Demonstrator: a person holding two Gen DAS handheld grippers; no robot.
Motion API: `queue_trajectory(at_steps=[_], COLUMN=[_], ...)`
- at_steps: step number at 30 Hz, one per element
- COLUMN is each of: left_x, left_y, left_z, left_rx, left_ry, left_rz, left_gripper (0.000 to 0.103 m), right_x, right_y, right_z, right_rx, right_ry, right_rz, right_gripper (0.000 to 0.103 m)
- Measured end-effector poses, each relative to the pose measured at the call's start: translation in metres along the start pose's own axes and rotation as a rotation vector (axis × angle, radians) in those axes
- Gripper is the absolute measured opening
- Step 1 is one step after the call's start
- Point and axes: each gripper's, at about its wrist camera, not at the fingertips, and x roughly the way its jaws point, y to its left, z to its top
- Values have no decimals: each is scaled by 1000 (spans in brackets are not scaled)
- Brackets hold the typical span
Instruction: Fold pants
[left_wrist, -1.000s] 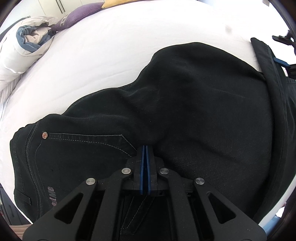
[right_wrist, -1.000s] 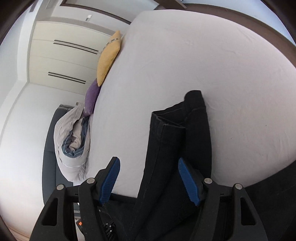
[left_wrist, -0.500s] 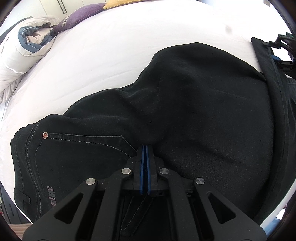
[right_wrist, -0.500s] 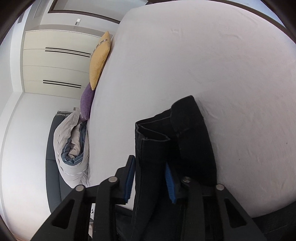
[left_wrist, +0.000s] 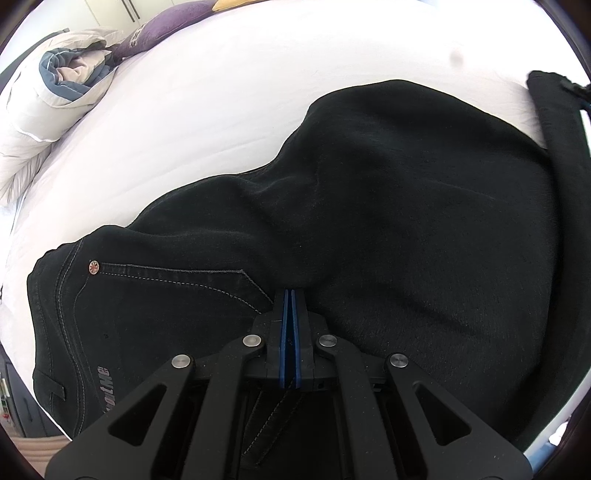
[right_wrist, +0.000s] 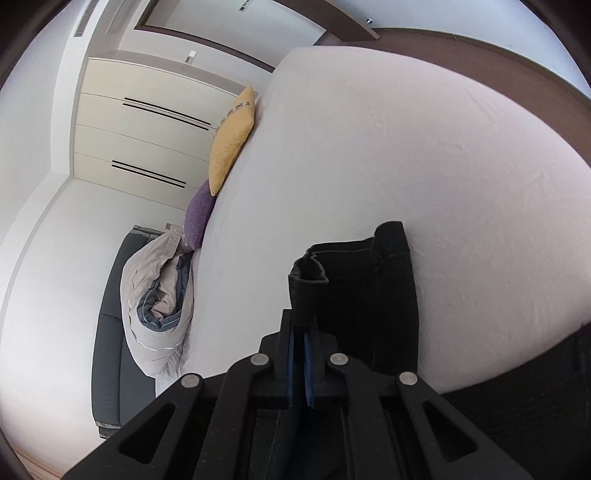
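While both claws pinch the pants (left_wrist: 406, 206), bare bed (right_wrist: 424, 177) stretches beyond their cuffs.

bright daylight, soft, source not visible | white bed sheet (left_wrist: 229, 122) near blown out at top | black pants (left_wrist: 406, 221) underexposed, folds barely readable | faint shadows only | strong fisheye bend + dark vignette at corners | focus sharp, no motion blur

Left hand-held gripper (left_wrist: 289, 295) and right hand-held gripper (right_wrist: 300, 332): matte black linkage arms, triangular cutouts, round silver screws, blue pads.
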Motion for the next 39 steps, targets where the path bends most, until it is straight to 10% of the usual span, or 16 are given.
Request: queue_trajectory(at_steps=[15,39], left_x=[7,9], left_y=[4,-30], left_z=[7,35], left_rx=[-44,3], left_ry=[19,74], left_rz=[-40,40], left_gripper=[0,0], right_x=[-142,-180], right_y=[-45,-109], right_z=[-59,-137], right_rx=[-18,67], right_ry=[-96,-83], right_rz=[-131,-299], right_gripper=[5,3])
